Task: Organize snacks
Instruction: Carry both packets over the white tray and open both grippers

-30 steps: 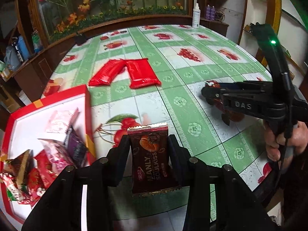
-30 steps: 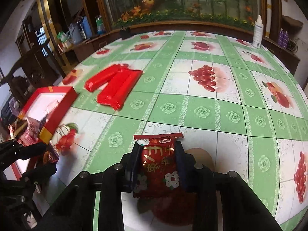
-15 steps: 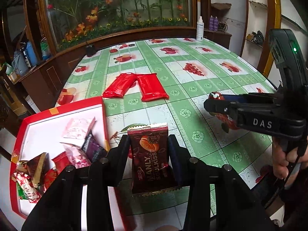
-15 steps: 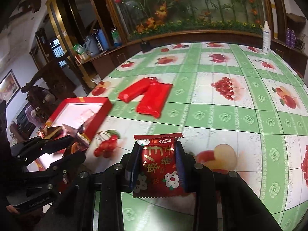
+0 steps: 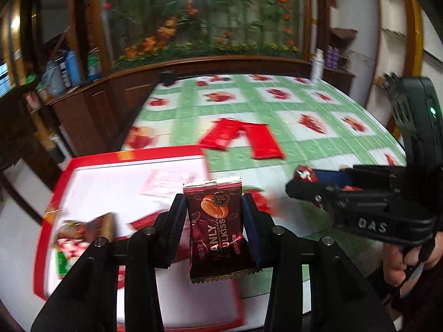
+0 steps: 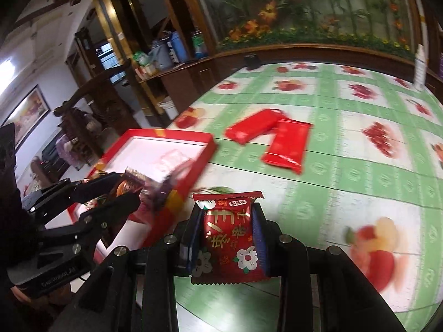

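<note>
Gripping a brown Manly packet (image 5: 218,229), left gripper (image 5: 213,210) hangs over red box (image 5: 133,155) at lower left; right gripper (image 6: 228,221) clasps a red packet (image 6: 229,238).

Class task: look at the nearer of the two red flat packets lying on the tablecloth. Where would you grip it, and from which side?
Grip the nearer red packet across its narrow width, near the middle, coming straight down from above. It lies flat on the tablecloth, and its long side edges look free there; only its far end meets the other red packet, so keep the fingers clear of that end.
</note>
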Demonstrator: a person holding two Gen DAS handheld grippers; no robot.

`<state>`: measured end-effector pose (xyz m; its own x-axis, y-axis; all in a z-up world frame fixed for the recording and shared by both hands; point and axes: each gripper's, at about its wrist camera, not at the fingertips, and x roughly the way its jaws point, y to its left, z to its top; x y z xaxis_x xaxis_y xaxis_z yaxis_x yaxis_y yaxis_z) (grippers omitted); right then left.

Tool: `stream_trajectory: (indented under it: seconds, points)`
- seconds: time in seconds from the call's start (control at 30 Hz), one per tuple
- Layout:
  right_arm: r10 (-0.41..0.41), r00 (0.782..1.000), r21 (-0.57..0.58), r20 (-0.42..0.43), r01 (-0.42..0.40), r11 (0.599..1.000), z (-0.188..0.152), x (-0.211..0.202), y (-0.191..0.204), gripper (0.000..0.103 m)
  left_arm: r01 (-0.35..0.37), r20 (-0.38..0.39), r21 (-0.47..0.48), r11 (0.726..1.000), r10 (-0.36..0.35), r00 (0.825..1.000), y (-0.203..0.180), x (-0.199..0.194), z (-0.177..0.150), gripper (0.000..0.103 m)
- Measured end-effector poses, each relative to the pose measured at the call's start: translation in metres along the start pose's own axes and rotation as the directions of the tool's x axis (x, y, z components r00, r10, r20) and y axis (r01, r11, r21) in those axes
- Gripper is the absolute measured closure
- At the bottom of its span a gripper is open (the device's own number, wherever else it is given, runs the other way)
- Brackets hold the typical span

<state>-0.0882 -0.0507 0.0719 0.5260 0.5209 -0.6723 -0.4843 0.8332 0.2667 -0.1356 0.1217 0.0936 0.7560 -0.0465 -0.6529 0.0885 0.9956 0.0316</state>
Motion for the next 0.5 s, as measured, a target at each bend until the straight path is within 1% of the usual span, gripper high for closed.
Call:
stream_trajectory:
  seconds: [0.1,0.17,0.27,0.33,0.37,0.4,0.43,0.47,0.5]
  points:
    - [0.048,0.999,-0.038,-0.012,-0.049,0.998,0.007,0.014,0.024,0.069,-0.057,0.001,-0.058,0.997,0.057,0.998,0.03,-0.001,-0.002,0.064]
    - [0.081,0.997,-0.06,-0.018,-0.082,0.995,0.012,0.024,0.041,0.069,-0.098,-0.007,-0.104,0.99,0.098,0.995,0.052,0.0,-0.006,0.064]
    - [0.142,0.99,-0.085,-0.021,-0.143,0.986,0.02,0.038,0.066,0.069,-0.141,-0.018,-0.15,0.979,0.14,0.99,0.072,0.001,-0.011,0.063]
    - [0.181,0.983,-0.087,-0.017,-0.182,0.979,0.023,0.043,0.078,0.068,-0.175,-0.029,-0.181,0.968,0.173,0.984,0.085,0.001,-0.015,0.061]
    - [0.209,0.978,-0.077,-0.012,-0.21,0.975,0.025,0.046,0.081,0.065,-0.184,-0.033,-0.189,0.965,0.181,0.983,0.087,0.001,-0.016,0.056]
    - [0.229,0.973,-0.064,-0.008,-0.229,0.971,0.026,0.047,0.082,0.065,-0.193,-0.038,-0.199,0.961,0.189,0.981,0.09,0.001,-0.018,0.041]
    - [0.25,0.968,-0.044,-0.002,-0.25,0.967,0.028,0.048,0.082,0.063,-0.206,-0.046,-0.214,0.955,0.201,0.979,0.094,0.002,-0.019,0.033]
    - [0.271,0.963,-0.019,0.004,-0.27,0.963,0.03,0.049,0.079,0.06,-0.211,-0.045,-0.224,0.952,0.206,0.978,0.097,0.001,-0.021,0.027]
    - [0.283,0.959,0.004,0.017,-0.283,0.959,0.031,0.049,0.074,0.06,-0.212,-0.041,-0.234,0.949,0.209,0.977,0.099,0.0,-0.022,0.027]
